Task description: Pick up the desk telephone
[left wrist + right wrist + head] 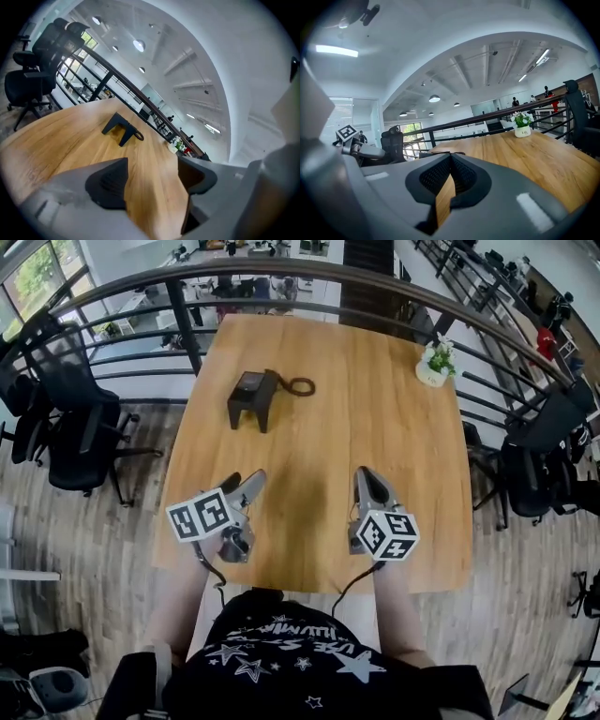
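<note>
Approach step. Your left gripper (244, 481) is wide open, empty; right gripper (367, 474) closed, empty. Telephone (254, 397) sits toward the table's (375, 409) far left corner: reach forward and straddle it.

Head view looks steeply down; both gripper views skim low across the shared table (375, 427).

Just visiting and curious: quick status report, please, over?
Left claw open, empty. Right claw shut, empty. Telephone untouched on table, beyond both. Nothing in the way.
</note>
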{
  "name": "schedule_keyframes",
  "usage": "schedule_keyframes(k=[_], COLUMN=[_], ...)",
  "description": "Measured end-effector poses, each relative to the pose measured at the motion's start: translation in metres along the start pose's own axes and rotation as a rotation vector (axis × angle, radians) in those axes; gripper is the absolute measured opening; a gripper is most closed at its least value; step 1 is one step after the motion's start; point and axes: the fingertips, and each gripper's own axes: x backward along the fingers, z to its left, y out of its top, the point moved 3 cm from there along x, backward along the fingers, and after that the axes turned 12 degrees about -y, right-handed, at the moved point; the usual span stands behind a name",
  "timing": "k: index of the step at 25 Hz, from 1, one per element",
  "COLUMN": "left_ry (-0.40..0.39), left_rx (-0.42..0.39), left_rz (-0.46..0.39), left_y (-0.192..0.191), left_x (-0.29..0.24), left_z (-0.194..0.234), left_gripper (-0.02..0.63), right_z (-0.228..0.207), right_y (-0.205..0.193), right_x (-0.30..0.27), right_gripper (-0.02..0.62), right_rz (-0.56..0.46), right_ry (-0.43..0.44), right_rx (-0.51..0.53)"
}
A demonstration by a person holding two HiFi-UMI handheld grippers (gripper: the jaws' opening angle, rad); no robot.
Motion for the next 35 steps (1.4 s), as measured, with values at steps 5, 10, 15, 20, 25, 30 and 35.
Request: schedule_keyframes(k=[5,10,15,20,25,30,35], left_ry=[-0.044,-0.033,0.035,0.048,0.027,0.024,0.011], left_rx=[0.147,0.291,0.292,0.286,0.326,0.427,0.506], left_rz=[0.013,-0.059,-0.181,-0.274,-0.277,-0.295,-0.333], left_y=[0.029,0.055,0.082,0.101,0.102,0.097,0.102], left_x=[-0.03,-0.055,-0.071,-0.09,-0.115,-0.134,-0.144], left_z=[0.023,0.057,0.09,0.112,0.132,0.148,0.162], left_gripper=[0.337,0.34,0.35,0.355,0.379,0.385,0.388], right_z=[-0.001,-0.002,-0.001,-0.001,-0.009,-0.015,-0.013], right_y=[0.006,-0.001,-0.008,-0.008,-0.01,-0.015,-0.023], right_x=[-0.031,-0.056,-0.076,-0.091,-0.101,-0.103,-0.105], right_gripper=[0.002,0.002,0.002,0.002,0.002,0.002,0.002], right_rz=[0.02,0.051,0.084,0.099,0.118,0.143,0.162], right_ry=[-0.017,-0.032,-0.045,-0.062,-0.096,-0.121,-0.13], right_rx=[-0.007,-0.016,-0.02,-0.023,-0.02,-0.03,-0.028])
